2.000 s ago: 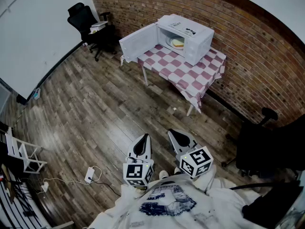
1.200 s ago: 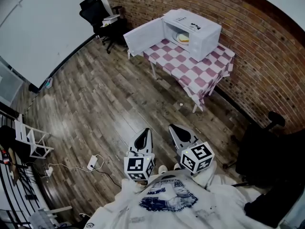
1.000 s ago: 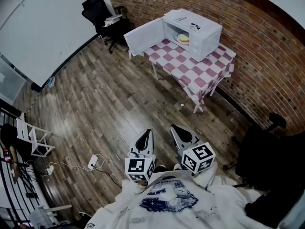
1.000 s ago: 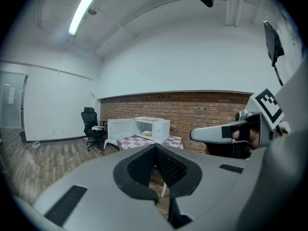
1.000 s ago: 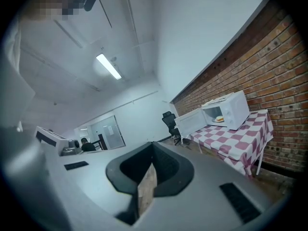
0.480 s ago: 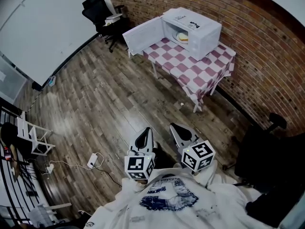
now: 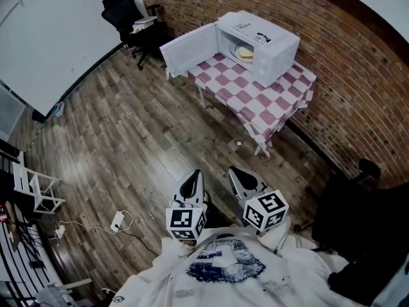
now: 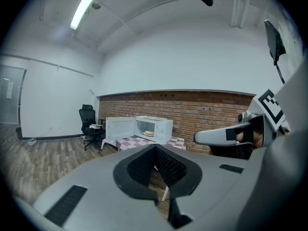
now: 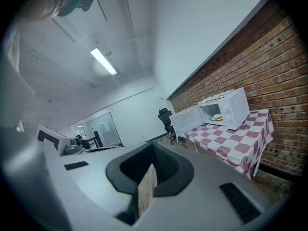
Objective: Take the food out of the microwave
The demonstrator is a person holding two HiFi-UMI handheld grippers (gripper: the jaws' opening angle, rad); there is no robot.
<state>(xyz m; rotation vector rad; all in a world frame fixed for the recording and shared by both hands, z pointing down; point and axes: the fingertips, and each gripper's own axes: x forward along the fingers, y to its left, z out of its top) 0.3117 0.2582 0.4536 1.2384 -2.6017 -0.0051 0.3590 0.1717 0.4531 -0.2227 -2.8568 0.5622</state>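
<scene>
A white microwave (image 7: 262, 38) stands on a table with a pink-and-white checked cloth (image 7: 255, 94) by the brick wall, its door (image 7: 188, 48) swung wide open to the left. A plate of yellowish food (image 7: 246, 53) sits inside, also visible as food (image 8: 149, 134) and food (image 9: 218, 118) in both gripper views. My left gripper (image 7: 196, 173) and right gripper (image 7: 232, 171) are held side by side in front of my chest, far from the table. Both point toward the microwave, shut and empty.
Wooden floor lies between me and the table. A black office chair (image 7: 123, 10) stands beyond the microwave door. Another dark chair (image 7: 354, 210) is at my right. A white rack (image 7: 32, 190) and a power adapter with cable (image 7: 117, 221) are on the floor at left.
Both grippers keep their pose by my chest, shut. The view has shifted a little over the floor; the table and microwave sit slightly lower and further left in view.
</scene>
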